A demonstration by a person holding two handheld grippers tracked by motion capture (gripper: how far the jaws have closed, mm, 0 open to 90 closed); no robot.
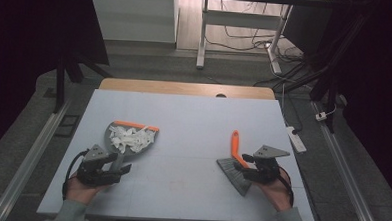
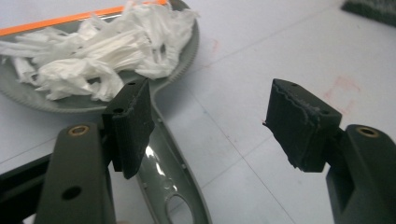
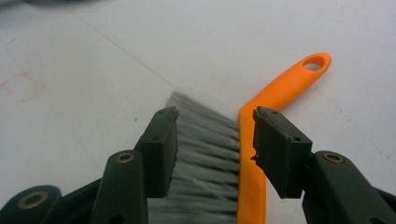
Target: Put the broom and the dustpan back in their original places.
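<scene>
- Left claw (image 1: 124,168), lower left of the high view: jaws stand partly apart and grip nothing. In the left gripper view the grey dustpan (image 2: 184,60) has its handle running up between the pads (image 2: 133,126), close against the left-hand pad and well clear of the right-hand one; whether the near pad touches it I cannot tell.
- The dustpan lies flat on the worktop (image 1: 193,120), left of centre in the high view. Its long axis runs on a diagonal: the handle end toward the lower part of the frame at the left claw, the wide pan end toward the upper right, with an orange strip along its far edge.
- A heap of torn white paper (image 2: 107,51) sits in the pan, in the upper left of the left gripper view, beyond the claw tips.
- Right claw (image 1: 246,169), lower right of the high view: jaws wide, holding nothing. In the right gripper view the brush (image 3: 275,91) lies between the two pads; grey bristles fill the gap, and the orange back of the brush runs just inside the right-hand pad. Pads do not press on it.
- The brush lies flat on the worktop, right of centre in the high view. The orange handle points away to the upper part of the frame, its eyelet end farthest from the claw; the bristles fan out toward the lower left.
- The dustpan and brush are well apart, with bare worktop between them.
</scene>
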